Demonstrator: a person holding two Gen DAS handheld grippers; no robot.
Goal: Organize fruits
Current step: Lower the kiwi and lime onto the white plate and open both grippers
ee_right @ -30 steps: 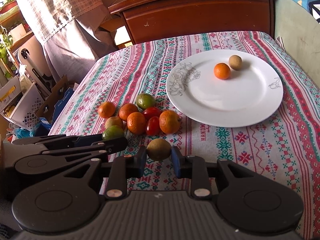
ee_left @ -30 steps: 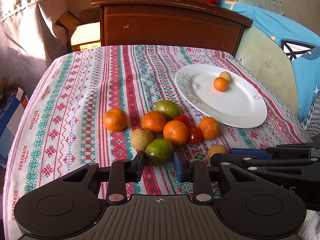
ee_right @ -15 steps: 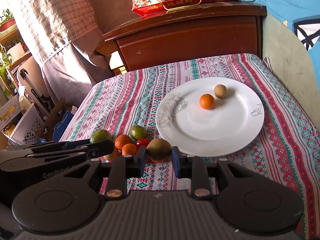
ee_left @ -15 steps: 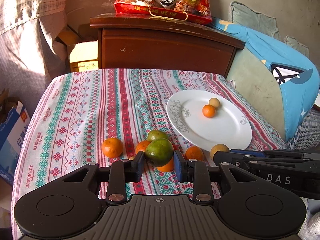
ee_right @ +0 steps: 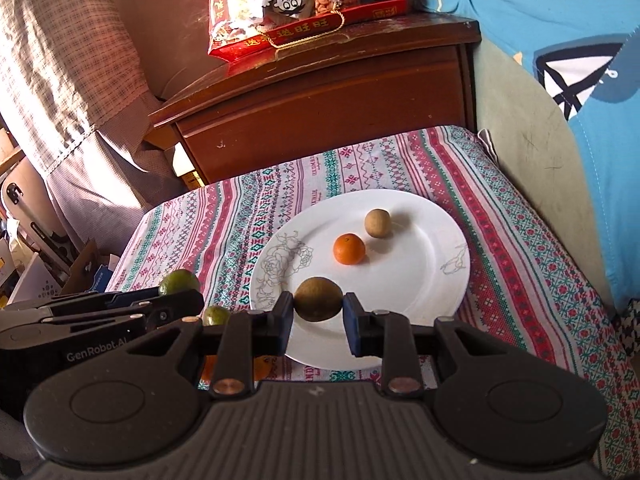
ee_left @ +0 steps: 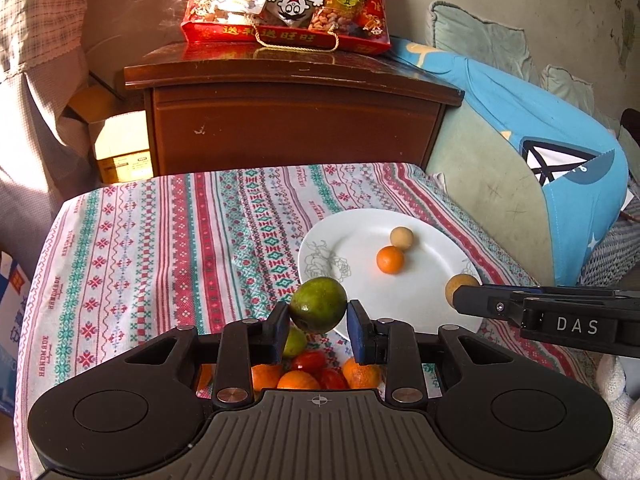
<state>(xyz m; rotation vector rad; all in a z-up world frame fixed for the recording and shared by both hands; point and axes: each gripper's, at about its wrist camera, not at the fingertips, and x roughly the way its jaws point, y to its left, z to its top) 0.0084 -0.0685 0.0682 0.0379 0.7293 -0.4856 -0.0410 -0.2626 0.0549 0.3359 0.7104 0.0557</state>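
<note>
Two hand-held grippers hovered over a table covered in a striped patterned tablecloth (ee_left: 160, 240). The left gripper (ee_left: 318, 322) was clamped on a green citrus fruit (ee_left: 318, 305), held above the near rim of a white plate (ee_right: 420, 280). The right gripper (ee_right: 318, 316) was clamped on a brown round fruit (ee_right: 318, 299) above the plate. On the plate lay a small orange (ee_right: 349, 249) beside a tan fruit (ee_right: 377, 223).

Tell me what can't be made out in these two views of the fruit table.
- Left wrist view: the fruit pile is mostly hidden behind the left tongs, so no count is possible.
- Right wrist view: the plate has its near rim covered by the right tongs.
- Both views: the snack bag is cut off by the top edge.
</note>
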